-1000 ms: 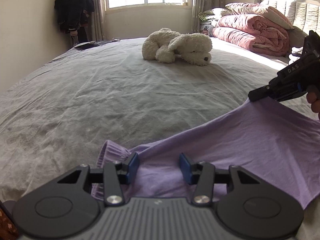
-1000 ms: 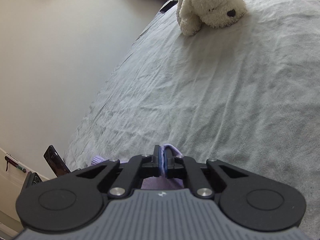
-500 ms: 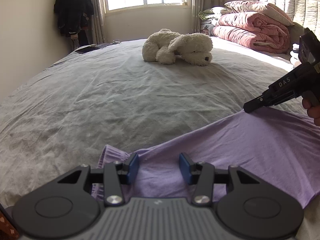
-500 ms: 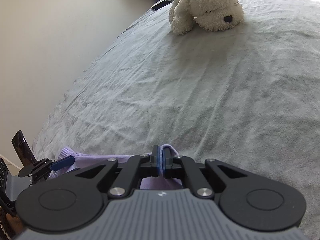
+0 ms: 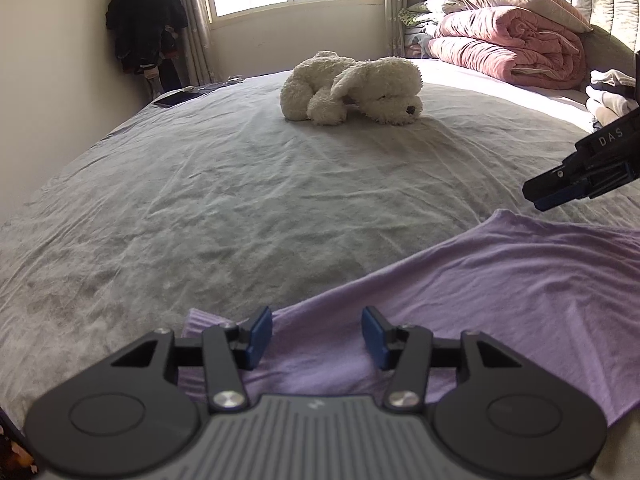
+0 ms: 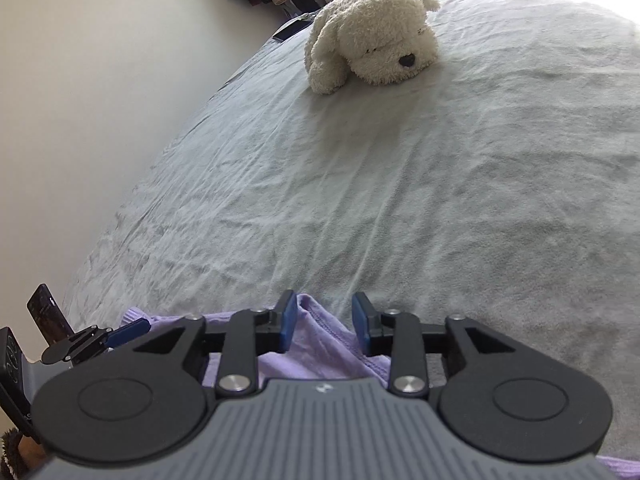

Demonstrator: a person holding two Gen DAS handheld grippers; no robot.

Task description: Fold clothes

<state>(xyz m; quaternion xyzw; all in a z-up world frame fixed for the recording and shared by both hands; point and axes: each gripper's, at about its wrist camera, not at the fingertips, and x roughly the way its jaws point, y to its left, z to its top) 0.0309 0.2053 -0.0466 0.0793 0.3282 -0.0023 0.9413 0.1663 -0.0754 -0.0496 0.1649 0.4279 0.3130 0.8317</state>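
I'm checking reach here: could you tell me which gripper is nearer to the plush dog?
Right. The right gripper hangs over the purple garment's far corner, facing the plush dog; the left gripper sits farther back at the near edge.

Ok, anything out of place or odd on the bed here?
Nothing damaged or spilled. The purple garment lies flat on the grey bedsheet, both grippers open. Only the white plush dog sits mid-bed, clear of the garment.

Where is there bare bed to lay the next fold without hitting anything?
Bare grey sheet runs between the purple garment at the near edge and the plush dog; that middle stretch is free. It is crowded toward the pink quilt, and a dark flat item sits at the far corner.
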